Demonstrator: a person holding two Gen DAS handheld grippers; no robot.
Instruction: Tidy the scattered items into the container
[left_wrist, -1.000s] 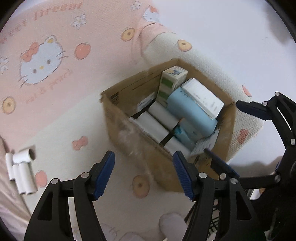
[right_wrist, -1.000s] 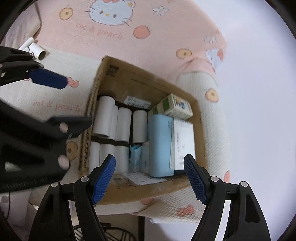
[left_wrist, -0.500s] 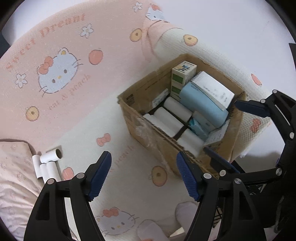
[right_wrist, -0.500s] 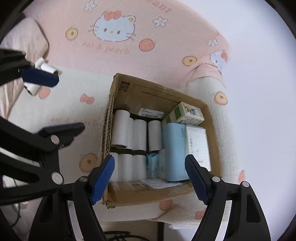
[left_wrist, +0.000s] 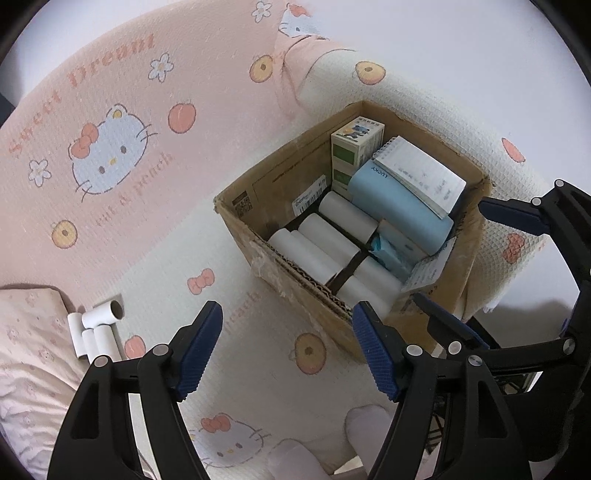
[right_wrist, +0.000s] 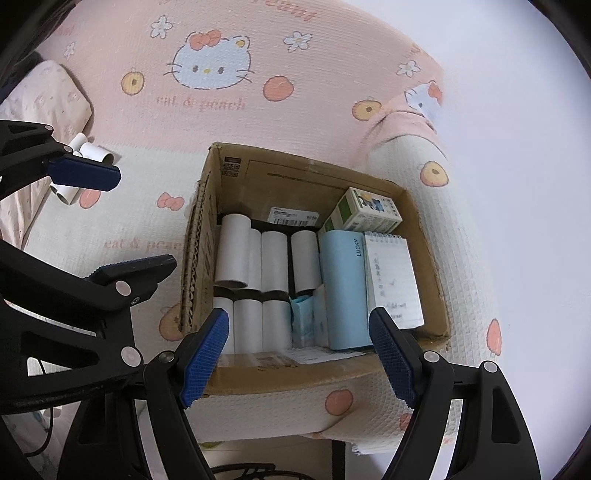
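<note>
- The left gripper (left_wrist: 288, 350) hangs above the bed cover with its blue-padded jaws spread wide and nothing between them.
- The right gripper (right_wrist: 299, 354) is likewise spread wide and empty, poised over the near wall of the cardboard box (right_wrist: 258, 177); in the left wrist view it shows at the right edge (left_wrist: 465, 266), beside the box's near corner.
- The cardboard box (left_wrist: 258, 192) sits on the patterned bed cover (left_wrist: 147, 258), close to that cover's near edge and just before its far right corner, where the cloth folds up into a roll.
- Inside the box, white paper rolls (right_wrist: 273, 262) lie side by side in two rows along the left half, separated by a dark divider.
- The right half of the box holds a light blue case (right_wrist: 341, 288) marked LUCKY, with a spiral notepad (right_wrist: 391, 280) resting against its right side.
- A small green-and-white carton (right_wrist: 362, 214) lies in the far right corner of the box, touching the far end of the blue case.
- A crumpled blue packet (right_wrist: 303, 317) is wedged between the near rolls and the blue case.
- Four loose white rolls (left_wrist: 98, 328) lie clustered on the cover near its left edge, well apart from the box and just beside a pale floral pillow (left_wrist: 29, 332).
- A cat-face print (right_wrist: 212, 66) marks the pink part of the cover beyond the box.
</note>
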